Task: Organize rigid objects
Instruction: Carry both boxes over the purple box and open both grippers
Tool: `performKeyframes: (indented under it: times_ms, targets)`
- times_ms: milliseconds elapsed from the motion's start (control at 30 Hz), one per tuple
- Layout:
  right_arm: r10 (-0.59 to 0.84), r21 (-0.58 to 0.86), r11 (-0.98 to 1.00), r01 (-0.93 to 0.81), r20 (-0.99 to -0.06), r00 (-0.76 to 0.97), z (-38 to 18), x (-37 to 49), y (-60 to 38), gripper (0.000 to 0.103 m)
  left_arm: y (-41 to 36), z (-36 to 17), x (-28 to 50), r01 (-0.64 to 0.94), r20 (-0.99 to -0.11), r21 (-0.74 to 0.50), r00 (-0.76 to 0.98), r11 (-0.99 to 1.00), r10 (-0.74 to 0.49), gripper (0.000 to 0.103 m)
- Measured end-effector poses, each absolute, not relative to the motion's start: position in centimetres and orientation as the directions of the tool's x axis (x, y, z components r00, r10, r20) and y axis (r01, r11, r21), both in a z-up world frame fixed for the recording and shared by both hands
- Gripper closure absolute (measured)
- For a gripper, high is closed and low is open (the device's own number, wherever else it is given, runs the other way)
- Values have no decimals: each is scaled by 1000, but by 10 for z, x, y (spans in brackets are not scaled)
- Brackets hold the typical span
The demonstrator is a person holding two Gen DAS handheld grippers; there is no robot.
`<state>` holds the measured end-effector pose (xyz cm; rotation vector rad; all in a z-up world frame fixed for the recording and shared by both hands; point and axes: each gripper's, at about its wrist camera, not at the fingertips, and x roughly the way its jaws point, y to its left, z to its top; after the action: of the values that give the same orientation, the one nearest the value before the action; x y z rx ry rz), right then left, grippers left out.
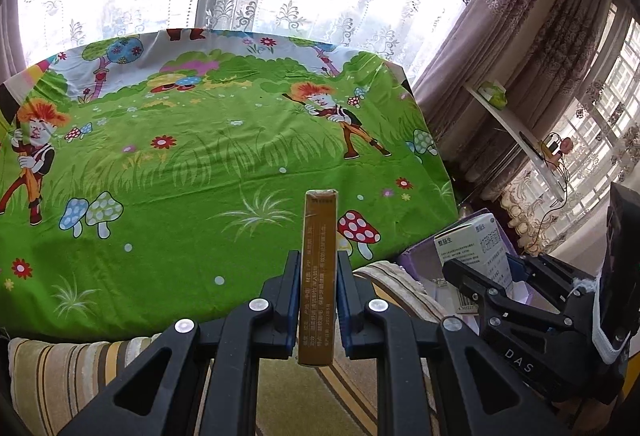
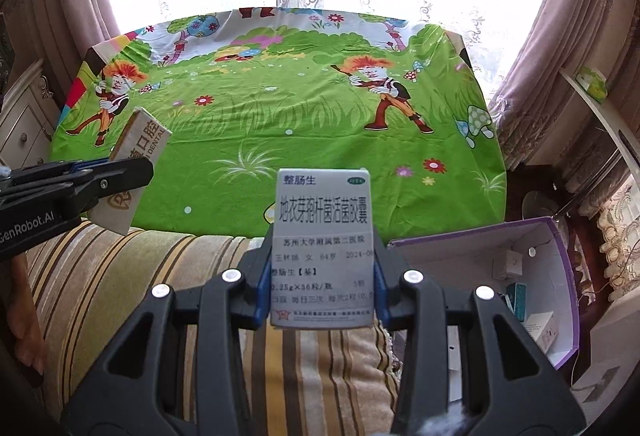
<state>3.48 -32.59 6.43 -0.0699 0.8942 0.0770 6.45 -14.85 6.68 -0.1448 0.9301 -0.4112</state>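
Note:
My left gripper is shut on a slim tan dental box, held edge-up above the near edge of the table with the green cartoon cloth. That box shows at the left of the right wrist view, with the left gripper on it. My right gripper is shut on a white medicine box with Chinese print, held upright over a striped cushion. The right gripper and its white box also show at the right of the left wrist view.
A purple open cardboard box with several small packages inside sits to the right, below table level. It shows partly in the left wrist view. A white shelf with cables stands at the right. Lace curtains hang behind the table.

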Motion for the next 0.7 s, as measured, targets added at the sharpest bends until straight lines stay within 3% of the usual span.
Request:
performKeyframes:
  times_ms: [700]
  targets:
    - [-213, -55, 963, 265, -759, 615, 78, -32, -474, 59, -294, 57, 27, 531, -788, -288, 341, 797, -512, 86]
